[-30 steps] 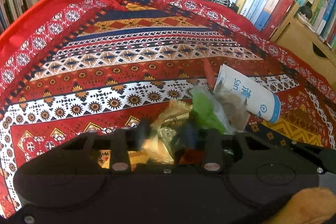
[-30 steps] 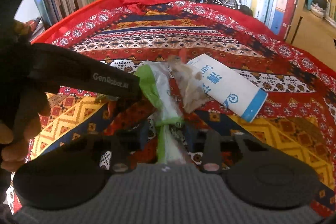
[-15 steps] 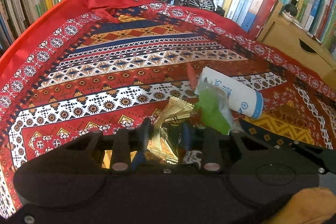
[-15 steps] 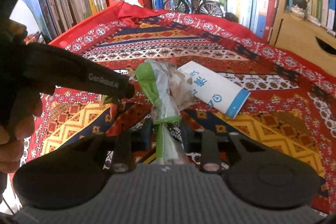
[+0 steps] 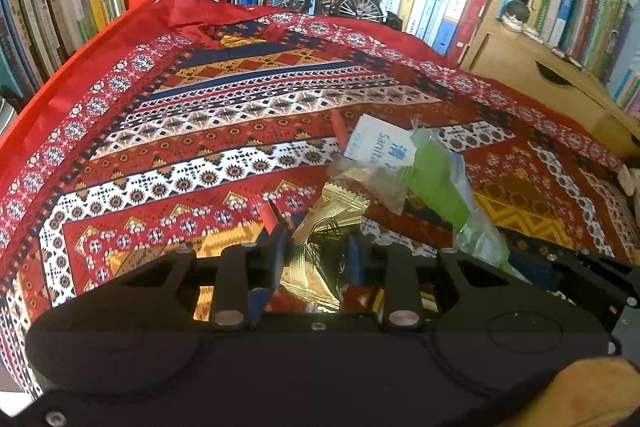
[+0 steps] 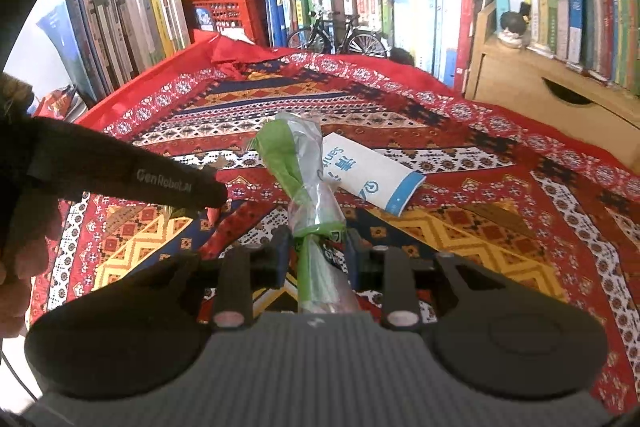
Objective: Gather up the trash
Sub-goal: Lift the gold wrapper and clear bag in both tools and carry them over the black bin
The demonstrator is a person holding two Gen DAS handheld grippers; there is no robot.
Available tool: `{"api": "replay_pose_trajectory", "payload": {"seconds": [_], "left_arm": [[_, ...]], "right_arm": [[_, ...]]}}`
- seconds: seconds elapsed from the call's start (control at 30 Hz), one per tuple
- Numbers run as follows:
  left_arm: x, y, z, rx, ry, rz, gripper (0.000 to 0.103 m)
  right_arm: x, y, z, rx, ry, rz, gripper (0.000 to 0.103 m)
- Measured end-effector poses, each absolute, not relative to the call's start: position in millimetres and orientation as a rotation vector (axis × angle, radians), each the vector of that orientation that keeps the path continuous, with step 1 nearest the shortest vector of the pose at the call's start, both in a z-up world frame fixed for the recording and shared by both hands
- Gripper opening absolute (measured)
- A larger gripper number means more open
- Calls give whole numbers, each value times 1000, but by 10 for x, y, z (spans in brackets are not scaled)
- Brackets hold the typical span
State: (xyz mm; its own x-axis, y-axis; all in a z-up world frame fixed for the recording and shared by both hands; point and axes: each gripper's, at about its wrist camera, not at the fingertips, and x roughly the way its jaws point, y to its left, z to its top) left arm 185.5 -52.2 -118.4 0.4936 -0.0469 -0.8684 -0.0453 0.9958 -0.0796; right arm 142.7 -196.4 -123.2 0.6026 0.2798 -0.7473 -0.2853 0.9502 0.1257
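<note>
Gold wrapper (image 5: 320,247) and green wrapper (image 6: 308,195), pinched by left and right tongs, have apparently lifted higher.

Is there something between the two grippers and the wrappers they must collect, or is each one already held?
Nothing visible stands between. The left gripper is closed on the gold wrapper, and the right gripper on the green and clear wrapper. The white and blue packet lies on the cloth, untouched.
</note>
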Motion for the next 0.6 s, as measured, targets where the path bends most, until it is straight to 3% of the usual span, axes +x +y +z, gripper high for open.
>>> {"api": "replay_pose_trajectory", "payload": {"seconds": [0.6], "left_arm": [[957, -474, -819, -133, 984, -136, 29]], "right_arm": [[668, -2014, -863, -28, 799, 160, 34]]}}
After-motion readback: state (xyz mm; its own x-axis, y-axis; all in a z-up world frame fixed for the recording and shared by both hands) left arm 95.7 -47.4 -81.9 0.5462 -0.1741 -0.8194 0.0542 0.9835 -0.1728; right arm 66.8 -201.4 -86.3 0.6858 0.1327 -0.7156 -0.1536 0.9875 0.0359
